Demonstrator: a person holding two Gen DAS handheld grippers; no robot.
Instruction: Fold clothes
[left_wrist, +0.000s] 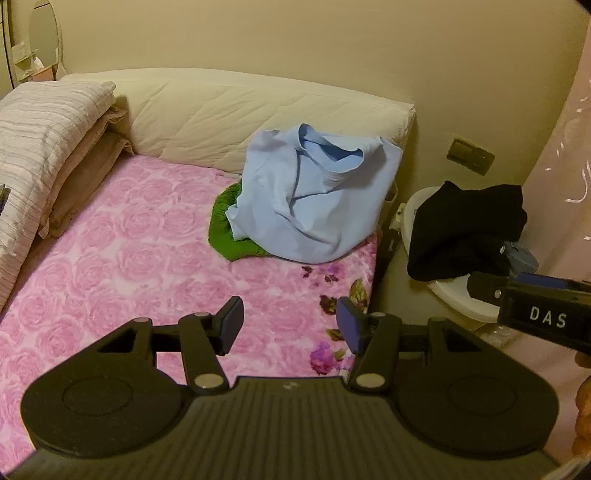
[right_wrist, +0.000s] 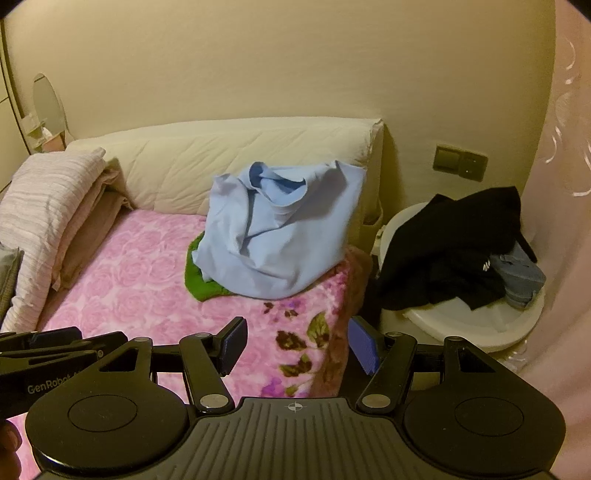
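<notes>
My left gripper (left_wrist: 290, 325) and right gripper (right_wrist: 297, 347) both hang released, jaws apart and holding nothing, above the pink blanket (left_wrist: 129, 258). Beyond them the crumpled light blue shirt (left_wrist: 314, 199) lies heaped on a green cloth (left_wrist: 221, 221) by the headboard pillow (left_wrist: 229, 114); black clothes (right_wrist: 450, 251) fill the white basin (right_wrist: 480, 328) beside the bed.

A crumpled shirt (left_wrist: 310, 199) lies on the blanket (left_wrist: 147, 251), partly over another cloth (left_wrist: 225, 221), before the headboard cushion (left_wrist: 229, 110); at right, a basin (right_wrist: 461, 325) holds what seem garments (right_wrist: 450, 251).
</notes>
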